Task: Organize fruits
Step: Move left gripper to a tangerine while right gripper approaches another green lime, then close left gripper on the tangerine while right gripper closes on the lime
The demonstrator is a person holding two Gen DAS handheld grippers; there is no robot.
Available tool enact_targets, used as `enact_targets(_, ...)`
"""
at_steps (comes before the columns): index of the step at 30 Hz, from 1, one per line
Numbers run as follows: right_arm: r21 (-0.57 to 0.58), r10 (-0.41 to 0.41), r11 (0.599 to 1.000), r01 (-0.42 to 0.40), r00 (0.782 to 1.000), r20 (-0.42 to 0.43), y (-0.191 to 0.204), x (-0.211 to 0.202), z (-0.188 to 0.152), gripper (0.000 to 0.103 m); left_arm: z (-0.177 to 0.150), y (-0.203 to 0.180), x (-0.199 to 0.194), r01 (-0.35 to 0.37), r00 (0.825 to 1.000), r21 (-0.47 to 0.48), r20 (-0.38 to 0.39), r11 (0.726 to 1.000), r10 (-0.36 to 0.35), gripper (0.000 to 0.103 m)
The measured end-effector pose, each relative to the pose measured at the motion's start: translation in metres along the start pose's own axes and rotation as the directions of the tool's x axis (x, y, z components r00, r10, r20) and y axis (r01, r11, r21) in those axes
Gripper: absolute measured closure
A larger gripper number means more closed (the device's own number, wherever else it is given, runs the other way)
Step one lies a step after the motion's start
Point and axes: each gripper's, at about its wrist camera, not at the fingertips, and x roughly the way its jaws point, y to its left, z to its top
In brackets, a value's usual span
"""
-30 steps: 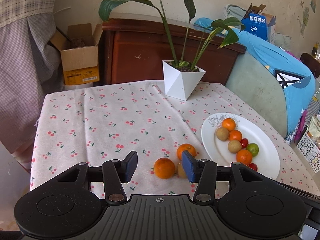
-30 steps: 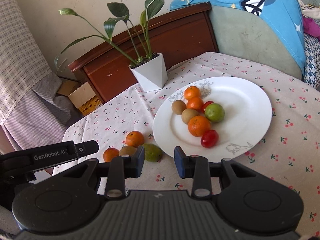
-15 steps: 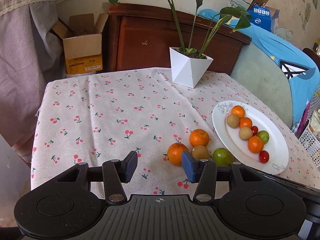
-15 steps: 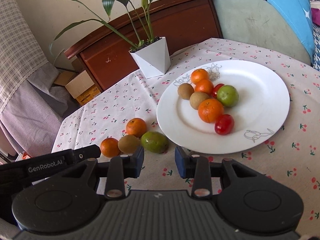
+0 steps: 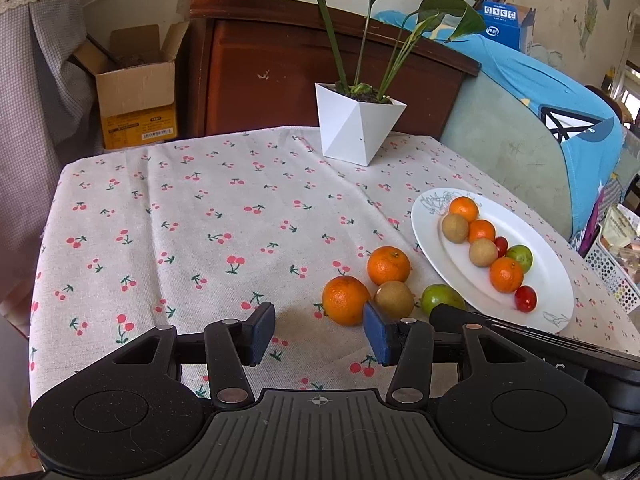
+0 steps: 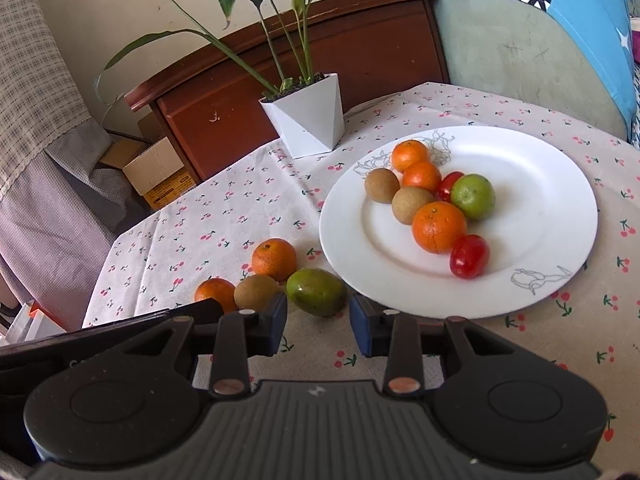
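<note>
- Left claw (image 5: pixel 319 333): spread wide and holding nothing, low over the cherry-print cloth of the table (image 5: pixel 192 216).
- Just ahead of its right finger lies the nearest orange (image 5: pixel 345 300), on the cloth, not between the fingers.
- A second orange (image 5: pixel 389 265) sits further out from that claw, and a brown kiwi (image 5: pixel 394 300) is tucked against the first, right past the blue pad of the right finger.
- To the right of the kiwi a green fruit (image 5: pixel 443 299) lies close beside the rim of the white plate (image 5: pixel 536 256); whether it touches the rim, I cannot tell.
- Right claw (image 6: pixel 318 326): also parted, somewhat narrower than the other, gripping nothing.
- The green fruit (image 6: pixel 316 292) lies straight ahead of the gap between its fingers, just beyond the tips.
- The kiwi (image 6: pixel 257 292) and the two oranges (image 6: pixel 274 259) are off to the left of this claw; the left tool's black body cuts across the nearest one.
- The plate (image 6: pixel 552 184) is ahead and to the right, its near rim close to the right fingertip; on it are three oranges, two kiwis, a green fruit and two small red fruits bunched in a line.
- Far beyond both claws a white faceted planter (image 6: pixel 308 120) with long green leaves stands at the table's back edge.
</note>
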Motion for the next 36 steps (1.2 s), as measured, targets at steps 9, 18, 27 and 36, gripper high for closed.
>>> enact_targets(9, -0.001, -0.008, 1.000, 0.008, 1.000, 0.016, 0.002, 0.004, 0.000, 0.069, 0.001, 0.007, 0.005, 0.045, 0.999, -0.026, 0.031, 0.999, -0.044, 0.056)
enact_targets(18, -0.019, 0.002, 1.000, -0.002, 1.000, 0.006, 0.002, 0.000, 0.001, 0.072, 0.002, 0.006, 0.007, 0.072, 0.997, -0.035, 0.045, 0.997, -0.070, 0.058)
enact_targets(27, -0.001, 0.019, 1.000, -0.019, 1.000, -0.014, -0.003, -0.005, 0.001, 0.073, 0.003, -0.001, 0.014, 0.090, 0.995, -0.034, 0.051, 0.995, -0.089, 0.059)
enact_targets(36, 0.006, 0.020, 1.000, -0.020, 1.000, -0.013, -0.004, -0.005, 0.000, 0.073, 0.001, -0.003, 0.014, 0.075, 0.996, -0.022, 0.049, 0.997, -0.074, 0.074)
